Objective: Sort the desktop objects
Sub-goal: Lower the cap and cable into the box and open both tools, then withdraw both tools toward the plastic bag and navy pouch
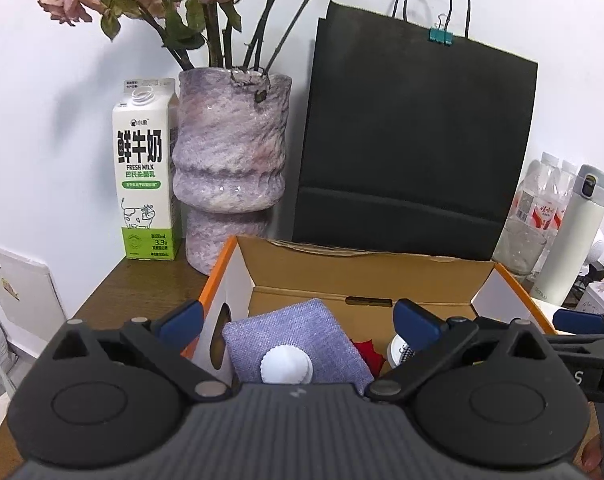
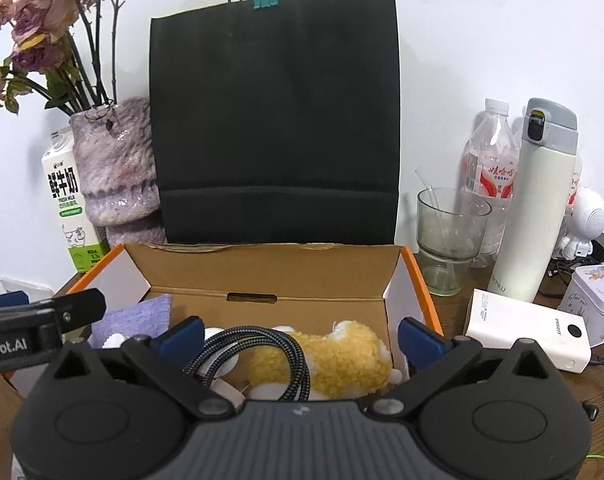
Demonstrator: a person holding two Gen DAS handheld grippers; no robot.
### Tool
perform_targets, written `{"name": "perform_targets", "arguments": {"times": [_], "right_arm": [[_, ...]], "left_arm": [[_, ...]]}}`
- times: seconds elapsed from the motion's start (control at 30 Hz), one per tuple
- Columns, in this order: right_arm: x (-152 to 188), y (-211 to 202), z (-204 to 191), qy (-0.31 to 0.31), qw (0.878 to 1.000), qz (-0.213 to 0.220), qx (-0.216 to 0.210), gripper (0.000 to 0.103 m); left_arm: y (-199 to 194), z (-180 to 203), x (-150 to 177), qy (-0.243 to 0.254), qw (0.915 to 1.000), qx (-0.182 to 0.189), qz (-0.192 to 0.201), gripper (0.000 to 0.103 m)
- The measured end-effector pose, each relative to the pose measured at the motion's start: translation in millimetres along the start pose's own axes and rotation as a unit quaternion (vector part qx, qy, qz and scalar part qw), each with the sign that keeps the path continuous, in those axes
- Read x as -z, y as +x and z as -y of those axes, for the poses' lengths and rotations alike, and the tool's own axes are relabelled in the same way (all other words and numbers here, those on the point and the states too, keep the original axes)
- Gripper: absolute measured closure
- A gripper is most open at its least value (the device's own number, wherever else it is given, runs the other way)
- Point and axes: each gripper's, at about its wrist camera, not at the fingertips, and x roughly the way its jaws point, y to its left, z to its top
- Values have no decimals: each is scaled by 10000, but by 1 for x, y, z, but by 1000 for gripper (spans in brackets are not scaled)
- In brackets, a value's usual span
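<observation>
Box [image 2: 417, 280] w/ cable [image 2: 286, 356], plush [image 2: 341, 360] just ahead; both hand-held grippers [image 1: 298, 320] [image 2: 302, 334] spread, empty.

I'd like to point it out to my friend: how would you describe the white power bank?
Find the tall black paper bag against the wall, then the open cardboard box before it. Right of the box, before the white thermos, the power bank lies flat: the only slab-shaped white block, with a round dark button.
</observation>
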Motion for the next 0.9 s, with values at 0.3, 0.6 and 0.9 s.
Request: {"name": "perform_targets", "arguments": {"times": [0.3,0.6,0.9], "right_arm": [[9,-43,-6,-276,9994,216,-39,0],[54,-85,-20,-531,9986,5,-74,0],[107,-114,-25,-657,9969,-415,-90,0]], "left_arm": [[-60,-25,3,-135,9993,-23,362,0],[-102,-24,41,193,9997,88,99,0],[-127,-24,84,109,9994,185,-262,0]]}}
